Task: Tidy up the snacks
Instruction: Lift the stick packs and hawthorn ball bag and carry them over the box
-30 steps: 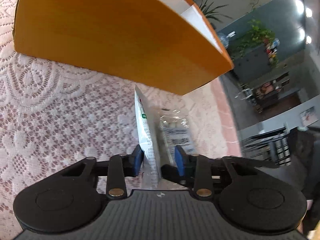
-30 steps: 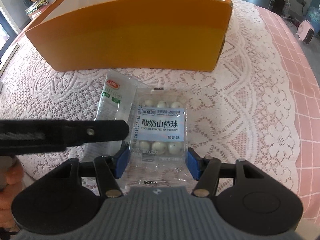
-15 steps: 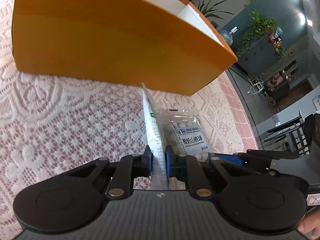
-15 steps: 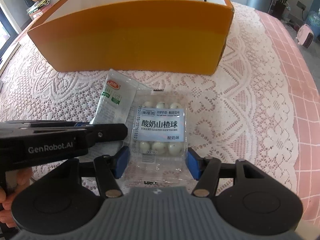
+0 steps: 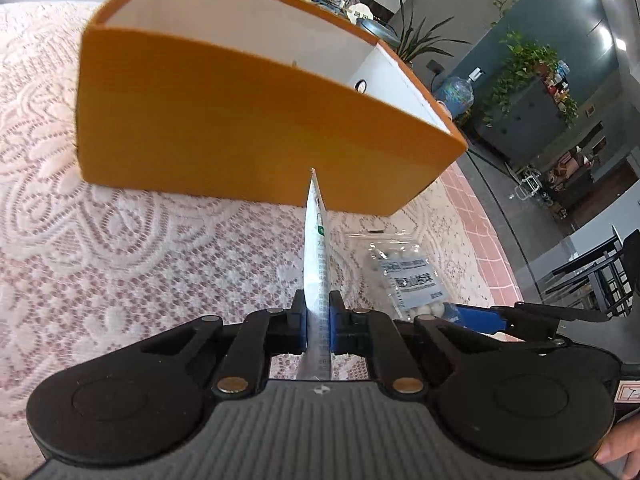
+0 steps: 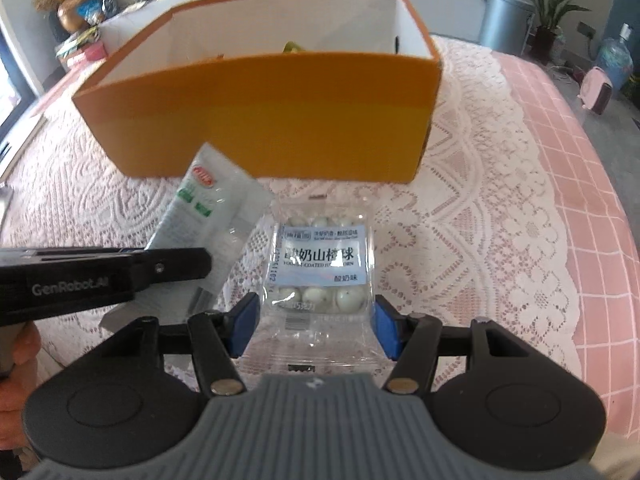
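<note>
Left gripper: jaws clamped flat on the lower end of a thin white foil snack sachet with red and green print, lifted edge-on ahead of the jaws, before the open orange cardboard box. Light, limp, slick; best held near an end seam. Right gripper: jaws half open, straddling a clear plastic bag of white yogurt-coated balls flat on the lace-covered desk, pads apparently not pressing. Crinkly, lumpy, probably crushable; best pinched across the side edges.

A lace-covered table bears an orange box and hawthorn-ball packet.
</note>
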The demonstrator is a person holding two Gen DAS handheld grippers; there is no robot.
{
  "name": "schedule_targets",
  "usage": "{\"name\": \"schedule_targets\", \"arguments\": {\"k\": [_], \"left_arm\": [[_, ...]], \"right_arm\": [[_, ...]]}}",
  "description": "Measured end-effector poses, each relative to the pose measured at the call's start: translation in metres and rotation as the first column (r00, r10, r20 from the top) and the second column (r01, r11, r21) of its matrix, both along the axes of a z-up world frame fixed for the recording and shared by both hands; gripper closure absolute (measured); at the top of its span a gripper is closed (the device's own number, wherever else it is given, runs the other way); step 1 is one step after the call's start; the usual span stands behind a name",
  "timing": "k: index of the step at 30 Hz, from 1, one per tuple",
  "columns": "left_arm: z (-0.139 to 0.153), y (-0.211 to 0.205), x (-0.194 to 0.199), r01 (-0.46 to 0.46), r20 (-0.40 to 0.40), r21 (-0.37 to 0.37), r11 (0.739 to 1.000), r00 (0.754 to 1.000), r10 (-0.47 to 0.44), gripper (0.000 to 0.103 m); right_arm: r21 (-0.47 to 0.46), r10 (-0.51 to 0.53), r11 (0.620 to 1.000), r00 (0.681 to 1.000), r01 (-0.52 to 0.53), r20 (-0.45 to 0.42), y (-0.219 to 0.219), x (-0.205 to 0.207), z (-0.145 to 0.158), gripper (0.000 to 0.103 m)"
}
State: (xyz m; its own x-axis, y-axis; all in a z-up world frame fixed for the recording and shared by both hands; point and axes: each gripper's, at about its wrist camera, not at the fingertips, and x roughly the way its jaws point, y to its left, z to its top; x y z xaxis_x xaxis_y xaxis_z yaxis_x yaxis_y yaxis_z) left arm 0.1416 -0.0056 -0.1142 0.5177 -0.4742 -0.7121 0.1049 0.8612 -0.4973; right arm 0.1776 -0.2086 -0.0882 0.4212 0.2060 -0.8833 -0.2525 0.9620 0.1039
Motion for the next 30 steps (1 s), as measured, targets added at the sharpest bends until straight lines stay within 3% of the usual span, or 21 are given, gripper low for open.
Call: {"name": "schedule_targets", "arguments": {"k": [14,30], "left_arm": [[0.061,0.022,-0.028,-0.02,0.127,0.016,1.0,0.992,0.017,0.093],[0.124,0.04,0.018,-0.056,0.268,0.049,0.997,0.963,0.041,0.093]], "right_arm": [[0.04,-0.077,0.997,0.984,0.072,0.16,0.001,-0.038,0.057,0.044],[0.021,0.012,1.0,0.952,-0.02,0.306,0.035,0.001,0.12,0.044]]}}
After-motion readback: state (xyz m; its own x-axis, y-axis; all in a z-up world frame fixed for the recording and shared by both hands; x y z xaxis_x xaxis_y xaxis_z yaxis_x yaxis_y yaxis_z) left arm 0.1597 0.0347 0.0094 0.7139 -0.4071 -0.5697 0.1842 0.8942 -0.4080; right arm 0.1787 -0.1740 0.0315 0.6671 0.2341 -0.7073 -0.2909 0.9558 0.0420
